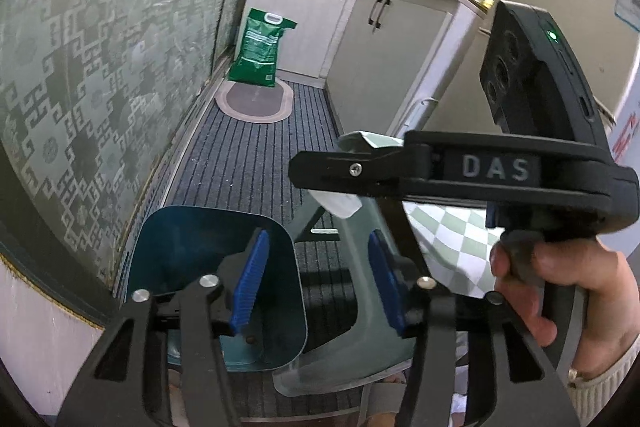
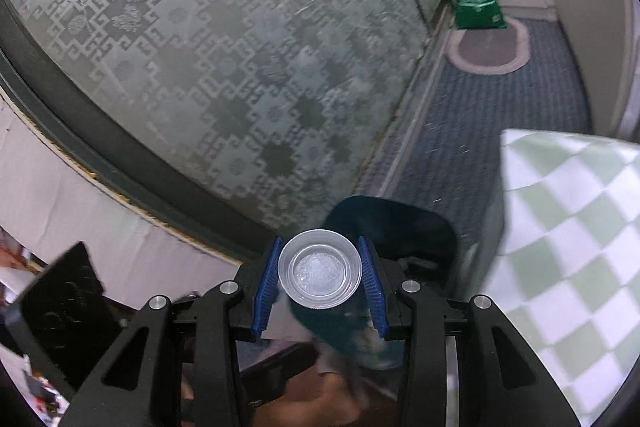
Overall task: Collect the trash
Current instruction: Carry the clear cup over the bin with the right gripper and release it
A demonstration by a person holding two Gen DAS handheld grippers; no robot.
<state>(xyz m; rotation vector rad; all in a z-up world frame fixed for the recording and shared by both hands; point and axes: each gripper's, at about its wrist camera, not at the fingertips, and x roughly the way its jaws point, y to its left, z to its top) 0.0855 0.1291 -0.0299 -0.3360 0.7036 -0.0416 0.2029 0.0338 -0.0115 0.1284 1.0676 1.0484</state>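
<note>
Right wrist view shows our right gripper [image 2: 320, 283] pinching a light, crushable clear plastic cup [image 2: 320, 274] by its sides above the blue bin [image 2: 416, 227], while our left gripper [image 1: 320, 283] gapes empty.

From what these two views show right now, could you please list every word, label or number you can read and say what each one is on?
"DAS": grey letters on the black body of the right tool, seen from the left wrist view.
Green bag on the floor: white print, too small and blurred to read in either view.
Blue-and-white sticker on the pale appliance: unreadable.
Red marks at the right edge: cut off, unreadable.
</note>
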